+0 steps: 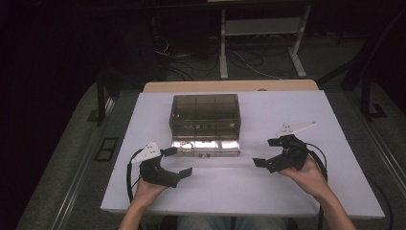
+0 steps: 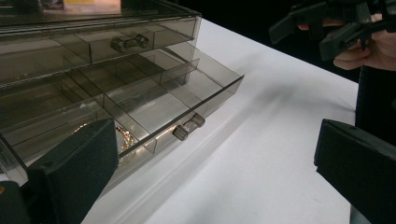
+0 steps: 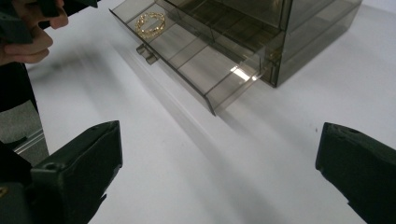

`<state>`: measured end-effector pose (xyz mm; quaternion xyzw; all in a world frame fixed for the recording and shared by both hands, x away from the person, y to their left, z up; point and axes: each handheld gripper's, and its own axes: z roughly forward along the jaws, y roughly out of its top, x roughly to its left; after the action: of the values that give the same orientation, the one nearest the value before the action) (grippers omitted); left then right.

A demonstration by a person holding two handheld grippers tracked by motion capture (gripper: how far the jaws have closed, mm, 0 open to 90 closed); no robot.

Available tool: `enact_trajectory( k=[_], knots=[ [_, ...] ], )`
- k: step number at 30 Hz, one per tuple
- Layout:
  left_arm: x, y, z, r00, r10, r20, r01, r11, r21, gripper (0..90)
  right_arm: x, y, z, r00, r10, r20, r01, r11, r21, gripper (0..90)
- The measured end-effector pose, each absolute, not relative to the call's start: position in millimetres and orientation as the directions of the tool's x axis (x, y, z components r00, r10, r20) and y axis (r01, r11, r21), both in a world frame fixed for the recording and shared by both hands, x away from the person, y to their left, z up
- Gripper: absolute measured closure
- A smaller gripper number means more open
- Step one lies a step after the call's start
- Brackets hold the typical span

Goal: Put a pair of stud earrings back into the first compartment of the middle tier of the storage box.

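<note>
**Claws wide, drawer out — a gold bracelet at risk**

Left claw (image 1: 181, 162) sits at lower left of the high view, jaws wide and holding nothing, its upper tip just beside the left end of the open drawer (image 1: 225, 144). In the left gripper view the drawer (image 2: 154, 100) fills the left half of the frame, its knob (image 2: 188, 126) near centre, and the bracelet (image 2: 125, 138) shows partly behind the near jaw. From the right gripper view the bracelet (image 3: 150, 21) lies in the end compartment at upper left of the frame, touching the floor of the drawer (image 3: 201, 56).

At centre of the high view the box (image 1: 205, 115) stands on the table (image 1: 230, 187). It looks light and slick — a push on the knob that is off-line could skid the whole box backward instead of closing the drawer.

Right claw (image 1: 269, 154), at lower right of the high view, is also wide and empty, well apart from the drawer. If it does not steady the box, the left claw's reach for the bracelet could clip the thin drawer wall, or pinch the chain badly and drop it.
</note>
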<state>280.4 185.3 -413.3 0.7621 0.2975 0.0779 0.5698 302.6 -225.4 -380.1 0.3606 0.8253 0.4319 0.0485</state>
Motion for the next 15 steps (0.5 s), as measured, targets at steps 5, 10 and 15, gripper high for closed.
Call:
enact_trajectory(
  k=[5,10,15],
  knots=[
    [281,185,-413,0.811,0.543,-0.219,0.365,-0.176,0.914,0.0,296,-232,-388,-0.722,0.647,0.245,0.565,0.347,0.748,0.1],
    [281,185,-413,0.81,0.543,-0.219,0.365,-0.175,0.914,0.0,291,-241,-394,-0.706,0.66,0.256,0.581,0.332,0.744,0.1],
    [280,185,-413,0.81,0.544,-0.219,0.364,-0.174,0.915,0.0,284,-251,-399,-0.698,0.667,0.261,0.579,0.31,0.754,0.1]
  ],
)
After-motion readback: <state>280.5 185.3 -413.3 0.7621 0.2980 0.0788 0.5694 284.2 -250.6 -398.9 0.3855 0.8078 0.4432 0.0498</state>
